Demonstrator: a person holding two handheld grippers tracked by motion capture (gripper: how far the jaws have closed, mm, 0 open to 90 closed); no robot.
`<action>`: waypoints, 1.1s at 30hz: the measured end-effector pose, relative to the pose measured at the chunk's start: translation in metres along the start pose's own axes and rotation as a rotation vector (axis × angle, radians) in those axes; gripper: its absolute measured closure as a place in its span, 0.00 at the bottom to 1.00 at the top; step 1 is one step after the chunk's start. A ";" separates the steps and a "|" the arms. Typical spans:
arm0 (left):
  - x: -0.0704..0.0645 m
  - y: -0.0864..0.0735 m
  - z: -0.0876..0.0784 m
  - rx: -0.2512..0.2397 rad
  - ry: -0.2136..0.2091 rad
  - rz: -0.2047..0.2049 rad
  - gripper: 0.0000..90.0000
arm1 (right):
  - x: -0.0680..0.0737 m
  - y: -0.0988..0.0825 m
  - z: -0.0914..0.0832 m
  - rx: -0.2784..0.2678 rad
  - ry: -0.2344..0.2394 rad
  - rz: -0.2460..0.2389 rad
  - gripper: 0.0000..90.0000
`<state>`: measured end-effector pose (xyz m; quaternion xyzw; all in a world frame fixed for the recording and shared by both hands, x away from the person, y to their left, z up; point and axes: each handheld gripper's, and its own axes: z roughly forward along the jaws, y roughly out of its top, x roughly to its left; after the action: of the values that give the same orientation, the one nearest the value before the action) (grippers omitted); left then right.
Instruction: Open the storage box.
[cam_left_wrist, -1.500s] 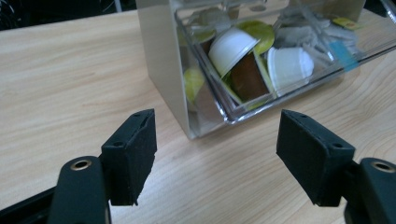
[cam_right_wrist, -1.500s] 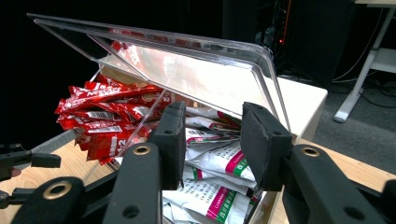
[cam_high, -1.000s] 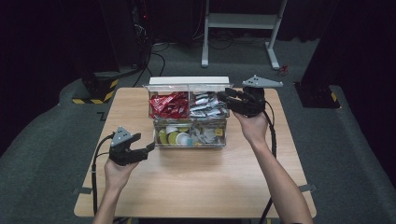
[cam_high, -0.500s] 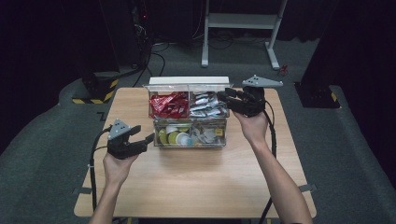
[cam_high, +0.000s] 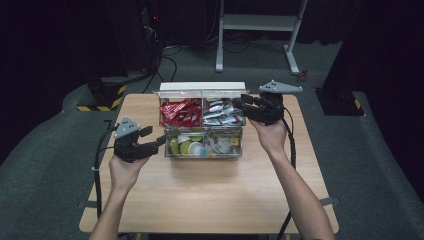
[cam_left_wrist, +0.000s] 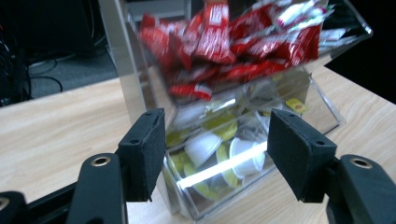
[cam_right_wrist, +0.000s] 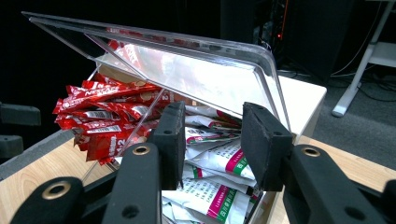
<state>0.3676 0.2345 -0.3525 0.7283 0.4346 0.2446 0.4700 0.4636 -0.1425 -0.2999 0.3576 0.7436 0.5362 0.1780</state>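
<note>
A clear plastic organiser box (cam_high: 205, 154) stands on the wooden table with its lid (cam_high: 200, 87) raised at the back. Red packets (cam_high: 180, 112) fill the back left compartment and white packets (cam_high: 222, 111) the back right one. Small yellow and white cups (cam_high: 187, 146) lie in the front part. My left gripper (cam_high: 155, 142) is open at the box's front left corner; in the left gripper view its jaws (cam_left_wrist: 215, 140) frame the cups (cam_left_wrist: 205, 144). My right gripper (cam_high: 245, 105) is open at the back right compartment, and its jaws (cam_right_wrist: 212, 135) sit just below the lid (cam_right_wrist: 187, 70), over white-and-green packets (cam_right_wrist: 219, 186).
The table (cam_high: 210, 200) has bare wood in front of the box and on both sides. Cables trail from both grippers over the table edges. A white metal stand (cam_high: 255, 30) and dark equipment are on the floor behind the table.
My left gripper has moved forward and to the right, up to the box's front left corner. The right gripper has stayed at the back right compartment.
</note>
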 end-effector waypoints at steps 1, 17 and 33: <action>-0.001 0.003 0.000 -0.004 0.002 0.004 0.42 | 0.000 0.000 0.000 0.000 0.000 0.000 0.67; 0.001 0.030 0.002 -0.038 -0.007 0.008 0.46 | 0.000 0.000 0.001 0.002 -0.001 0.001 0.66; -0.004 0.055 0.016 -0.064 -0.017 0.023 0.53 | 0.000 0.002 0.002 0.020 -0.003 -0.010 0.66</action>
<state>0.3999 0.2133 -0.3102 0.7200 0.4139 0.2575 0.4939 0.4655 -0.1408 -0.2992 0.3566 0.7503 0.5274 0.1782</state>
